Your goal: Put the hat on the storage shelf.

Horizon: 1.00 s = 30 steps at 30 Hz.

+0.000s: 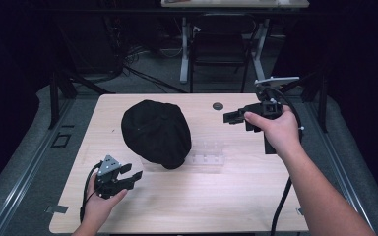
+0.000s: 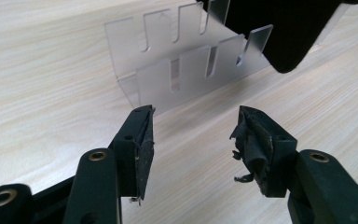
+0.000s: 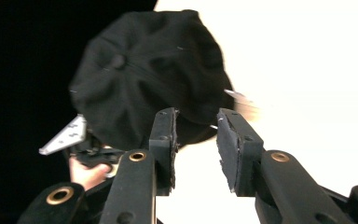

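Observation:
A black cap [image 1: 156, 132] lies on the light wooden table [image 1: 236, 196], its brim toward the front. Right of the brim stands a clear slotted acrylic rack [image 1: 207, 153]. My left gripper [image 1: 132, 173] rests low at the front left, open and empty, pointing at the rack [image 2: 186, 65] and the cap's brim [image 2: 279, 28]. My right gripper [image 1: 230, 117] is held above the back right of the table, open and empty, aimed at the cap [image 3: 144, 79]. In the right gripper view the jaws stand apart [image 3: 196, 140] with the other hand's gripper [image 3: 81, 142] beyond.
A small dark round spot [image 1: 218, 105] sits near the table's far edge. Dark floor, cables and table legs [image 1: 184, 54] lie beyond the table. Cables trail from both grippers off the front edge.

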Tool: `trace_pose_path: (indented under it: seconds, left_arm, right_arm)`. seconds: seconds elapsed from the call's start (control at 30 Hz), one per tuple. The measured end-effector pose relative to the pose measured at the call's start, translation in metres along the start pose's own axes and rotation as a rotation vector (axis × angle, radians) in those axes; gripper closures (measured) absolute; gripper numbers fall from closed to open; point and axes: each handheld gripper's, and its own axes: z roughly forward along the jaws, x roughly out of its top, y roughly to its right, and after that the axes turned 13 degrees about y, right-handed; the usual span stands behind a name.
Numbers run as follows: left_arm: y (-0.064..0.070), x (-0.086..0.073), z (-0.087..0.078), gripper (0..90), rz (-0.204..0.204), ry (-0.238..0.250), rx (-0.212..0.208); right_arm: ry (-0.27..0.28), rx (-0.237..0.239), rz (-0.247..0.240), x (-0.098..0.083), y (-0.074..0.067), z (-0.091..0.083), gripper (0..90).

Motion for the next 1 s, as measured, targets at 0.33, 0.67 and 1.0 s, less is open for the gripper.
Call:
trace_pose_path:
  seconds: [0.33, 0.67, 1.0]
  left_arm:
    - [-0.004, -0.005, 0.000, 48.8, 0.009, 0.005, 0.013]
    - [-0.005, -0.006, 0.001, 48.5, 0.017, 0.000, 0.014]
    - [-0.003, -0.009, 0.002, 48.3, 0.014, -0.012, 0.012]
  right_arm:
    - [-0.012, -0.128, -0.066, -0.029, 0.012, -0.007, 67.6]
    - [-0.038, -0.191, -0.102, -0.053, 0.024, -0.008, 66.8]
    - [-0.062, -0.241, -0.138, -0.080, 0.036, -0.002, 66.3]
